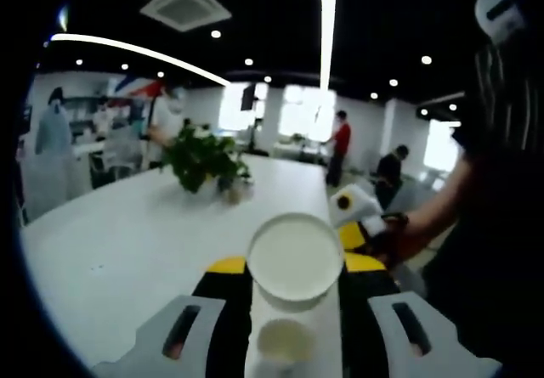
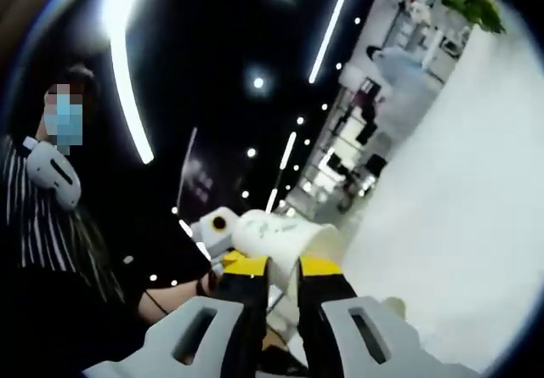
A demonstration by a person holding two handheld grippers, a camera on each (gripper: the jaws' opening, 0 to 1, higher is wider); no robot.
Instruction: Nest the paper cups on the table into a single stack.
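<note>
Left claw [image 1: 293,289] grips a white paper cup [image 1: 295,255] between its yellow-tipped jaws, and we see the cup's open mouth facing the camera, held above the white worktop [image 1: 127,242]. Beyond it on the worktop stands a potted plant [image 1: 204,161]. At the right edge of the left gripper view we note the right claw [image 1: 357,217] in the person's hand. In the right gripper view, the right claw [image 2: 283,267] clasps a second paper cup [image 2: 285,235] by its wall, tilted on its side and lifted off the worktop [image 2: 459,225].
</note>
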